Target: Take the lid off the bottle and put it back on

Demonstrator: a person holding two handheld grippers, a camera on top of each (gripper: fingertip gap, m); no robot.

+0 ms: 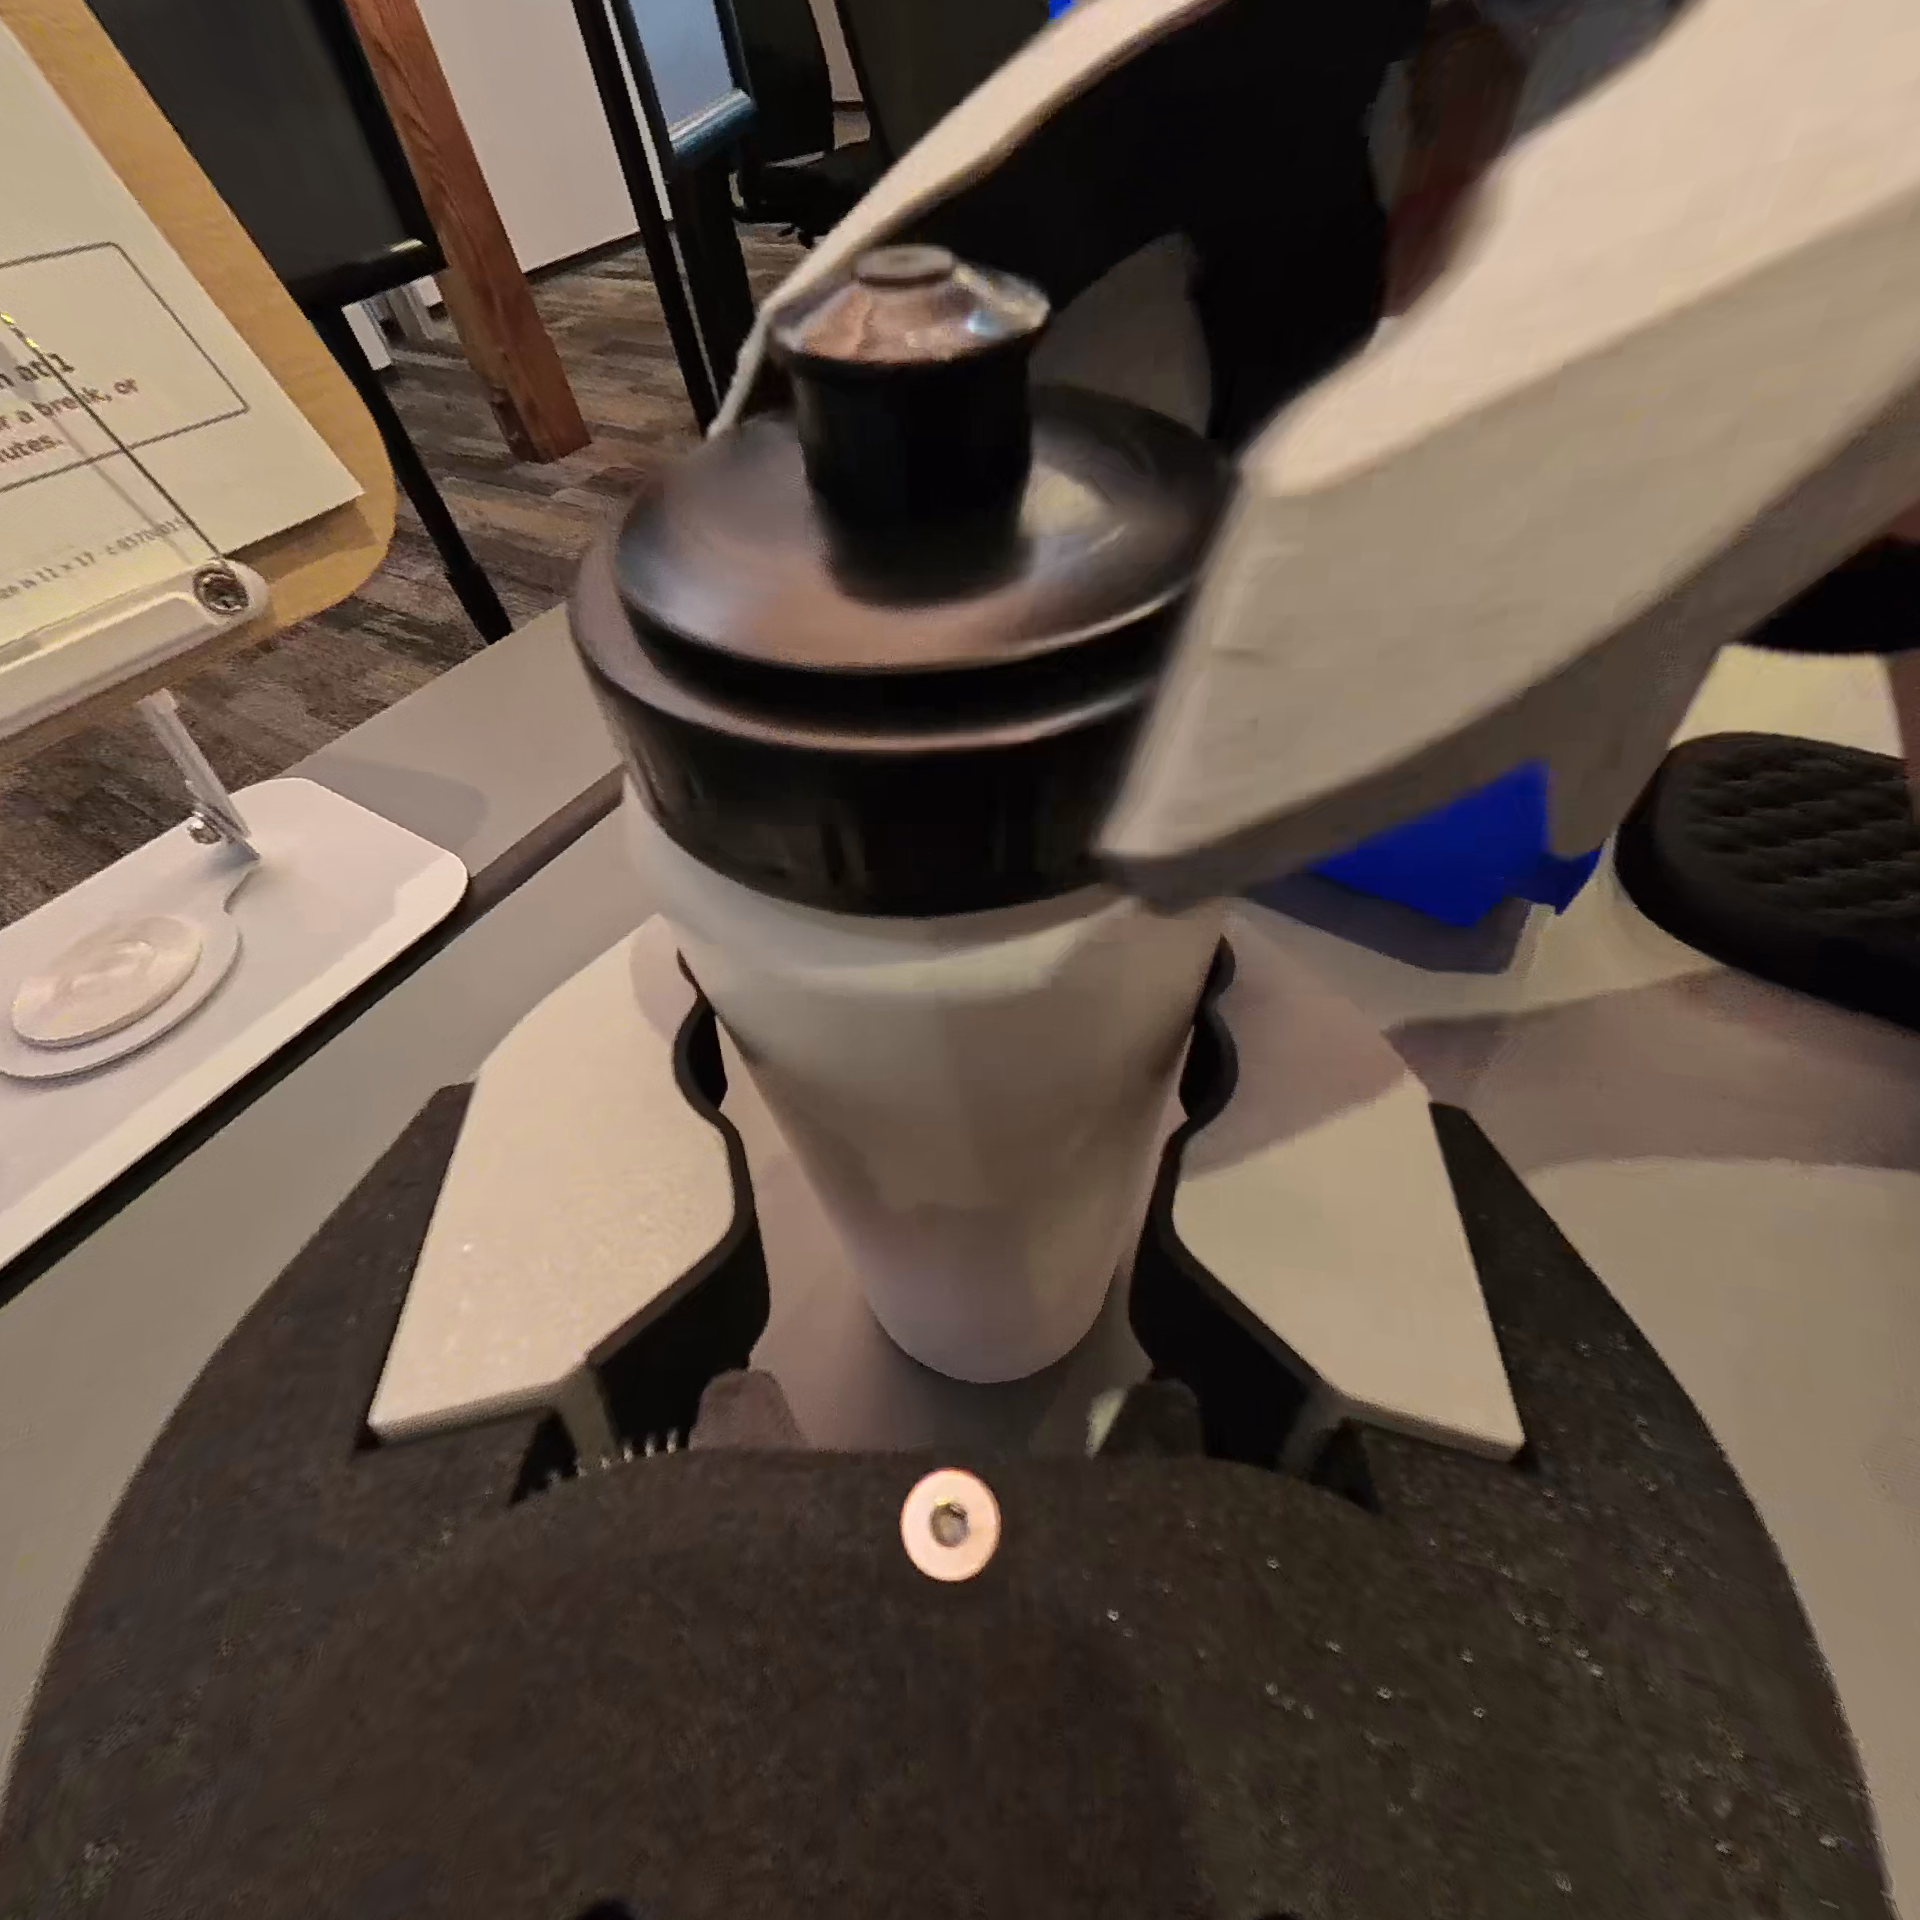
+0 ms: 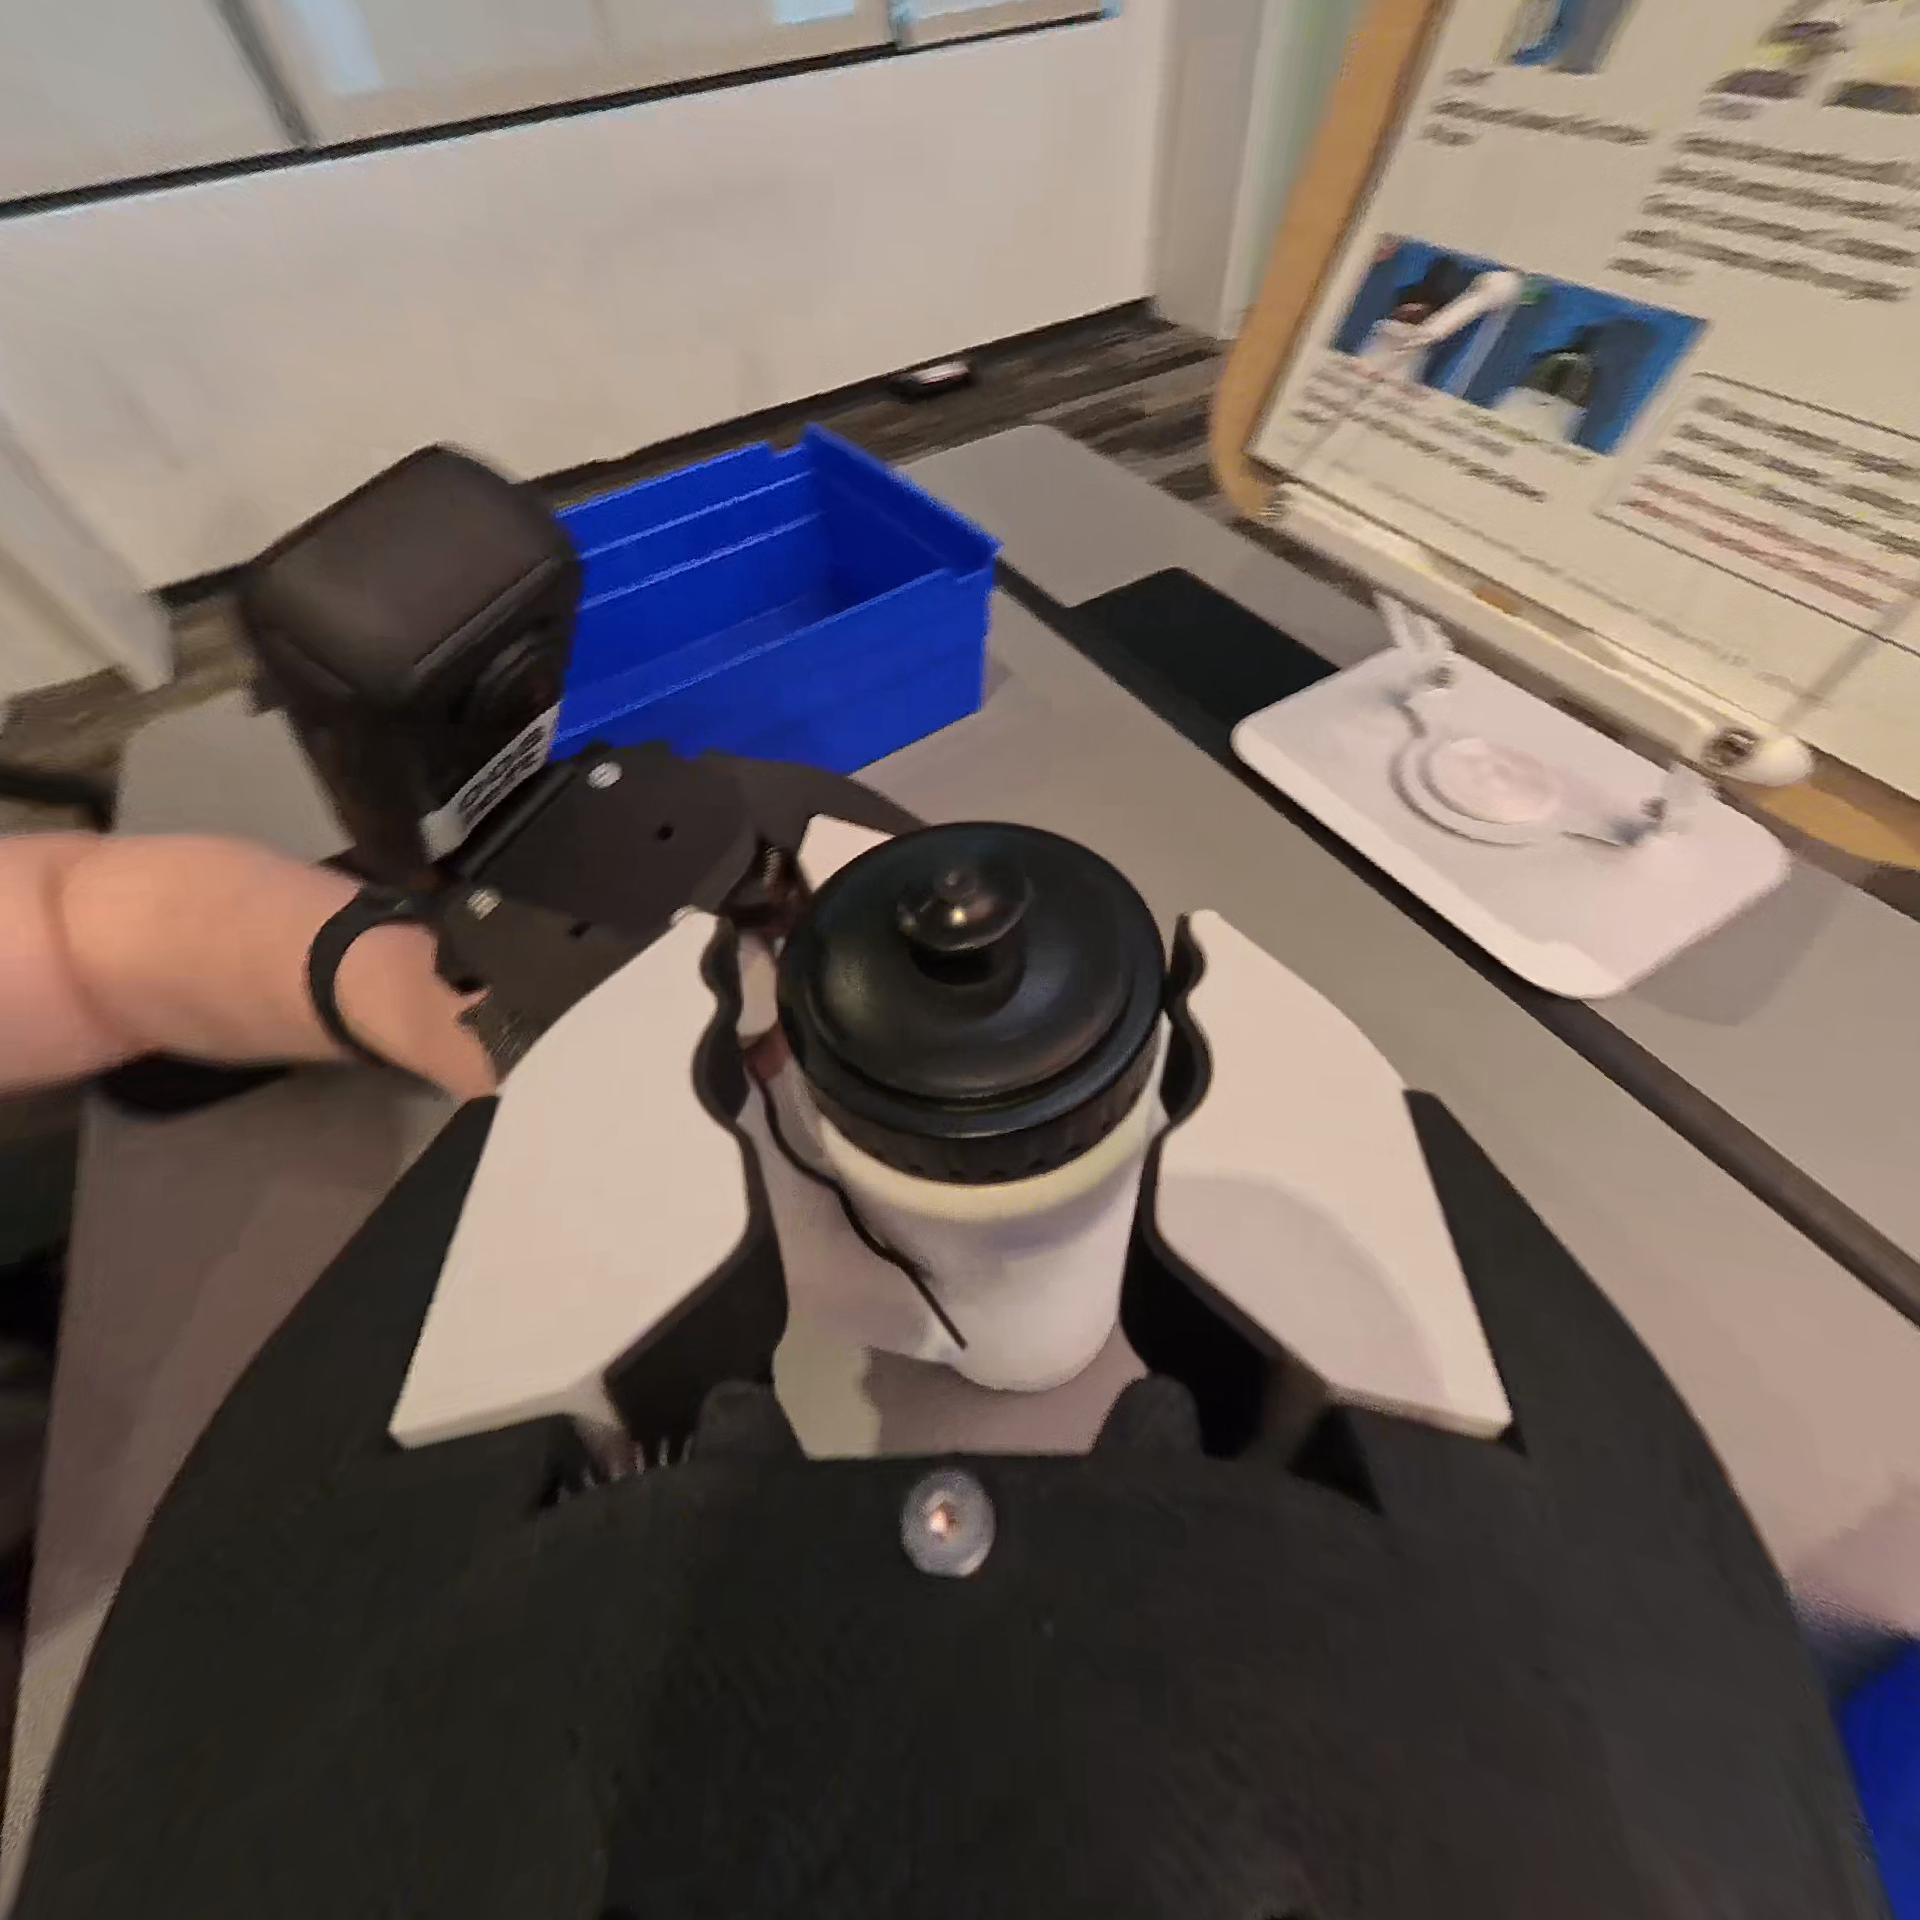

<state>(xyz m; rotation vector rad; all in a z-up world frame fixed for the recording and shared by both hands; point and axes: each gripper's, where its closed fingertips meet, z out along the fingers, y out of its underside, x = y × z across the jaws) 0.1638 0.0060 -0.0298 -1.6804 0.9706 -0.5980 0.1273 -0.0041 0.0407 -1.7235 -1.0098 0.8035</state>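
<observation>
In the left wrist view, the black body of the left gripper (image 1: 951, 1049) fills the foreground, and its two pale fingers (image 1: 561, 1236) are seen closed against the sides of the white bottle (image 1: 935, 1122), which stands upright on the grey table (image 1: 260, 1403). The black lid (image 1: 894, 665) is seated on the bottle's neck, its spout pointing up. The right gripper's pale fingers (image 1: 1455, 582) are seen coming in from the upper right, one on each side of the lid. A white stand base (image 1: 312, 935) carrying a sign board is seen at the left.

In the right wrist view, the right gripper (image 2: 971, 1029) is seen nearest, its fingers (image 2: 613, 1143) set on either side of the lid (image 2: 971, 987); the right finger appears to touch the rim, while firm contact on the left cannot be told. The bottle (image 2: 987, 1268) is held lower down by the left gripper (image 2: 769, 977), which a hand (image 2: 208, 956) carries. A blue bin (image 2: 790, 613) stands behind on the table (image 2: 1091, 769), and the white stand base (image 2: 1507, 842) is at the right.
</observation>
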